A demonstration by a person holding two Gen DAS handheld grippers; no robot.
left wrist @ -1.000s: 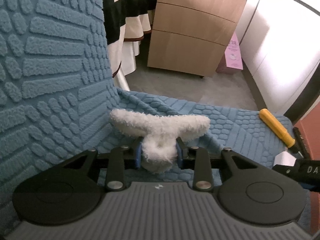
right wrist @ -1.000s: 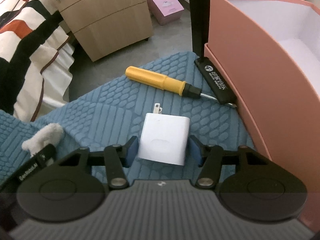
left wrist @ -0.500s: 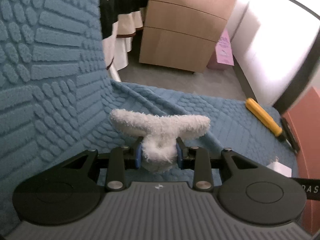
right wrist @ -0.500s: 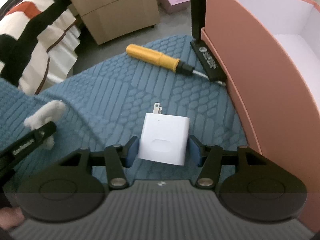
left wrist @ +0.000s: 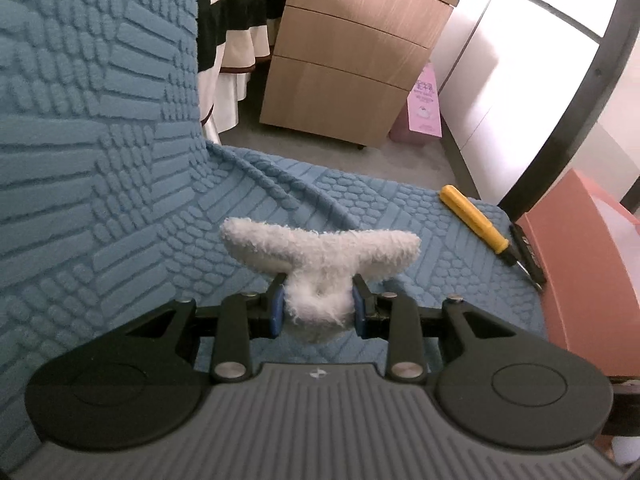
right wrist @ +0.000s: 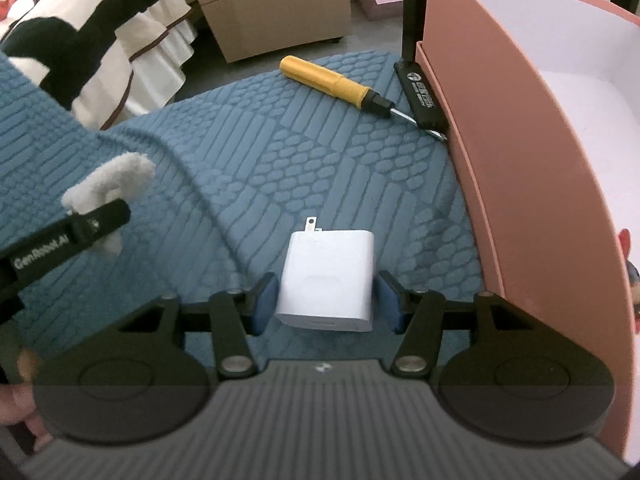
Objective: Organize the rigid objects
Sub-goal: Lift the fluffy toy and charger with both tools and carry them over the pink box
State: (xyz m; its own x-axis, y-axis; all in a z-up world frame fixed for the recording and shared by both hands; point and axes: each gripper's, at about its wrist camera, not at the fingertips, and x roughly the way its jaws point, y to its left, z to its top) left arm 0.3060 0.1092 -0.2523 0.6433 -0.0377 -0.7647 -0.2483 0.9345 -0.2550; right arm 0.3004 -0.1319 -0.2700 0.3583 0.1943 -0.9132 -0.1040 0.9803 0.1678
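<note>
My left gripper (left wrist: 319, 306) is shut on a white fluffy plush piece (left wrist: 320, 256) and holds it above the blue textured mat (left wrist: 120, 208). It also shows in the right wrist view (right wrist: 108, 188). My right gripper (right wrist: 326, 306) is shut on a white plug charger (right wrist: 328, 276), lifted a little above the mat (right wrist: 320, 152). A yellow-handled screwdriver (right wrist: 336, 82) and a black flat bar (right wrist: 420, 94) lie on the mat by the pink box (right wrist: 520, 160). The screwdriver (left wrist: 474, 224) also shows in the left wrist view.
The pink box (left wrist: 588, 276) stands open at the right with a white inside. A wooden drawer cabinet (left wrist: 352, 64) stands on the floor beyond the mat. A striped cloth (right wrist: 80, 40) hangs at the left. A black pole (right wrist: 412, 4) rises behind the box.
Both grippers have risen a little and shifted right, toward the pink box, each with its object. The charger now hangs a bit higher over the mat.
</note>
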